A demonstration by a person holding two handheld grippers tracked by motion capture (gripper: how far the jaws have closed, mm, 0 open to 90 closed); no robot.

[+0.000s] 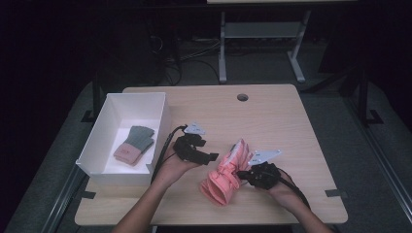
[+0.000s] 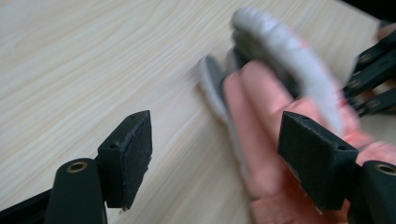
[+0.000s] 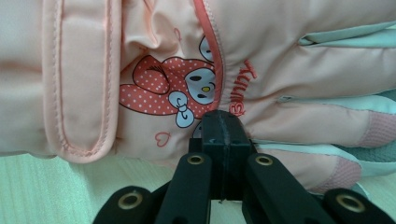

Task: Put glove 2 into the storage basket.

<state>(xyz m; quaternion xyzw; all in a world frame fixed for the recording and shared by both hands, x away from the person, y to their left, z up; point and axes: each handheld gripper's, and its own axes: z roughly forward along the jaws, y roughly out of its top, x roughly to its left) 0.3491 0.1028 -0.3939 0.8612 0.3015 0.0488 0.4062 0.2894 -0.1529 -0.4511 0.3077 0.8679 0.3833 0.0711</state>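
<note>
While blurred, pink glove (image 2: 261, 135) beyond parted left tongs (image 2: 219, 158).

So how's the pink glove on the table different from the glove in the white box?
The pink glove is plain pink and puffy; the glove in the box is grey-green with a pink cuff and looks thinner. The pink glove lies on the bare table, pinched by the shut right claw; the glove in the box lies untouched inside the white box. Both are gloves with pink on them.
</note>
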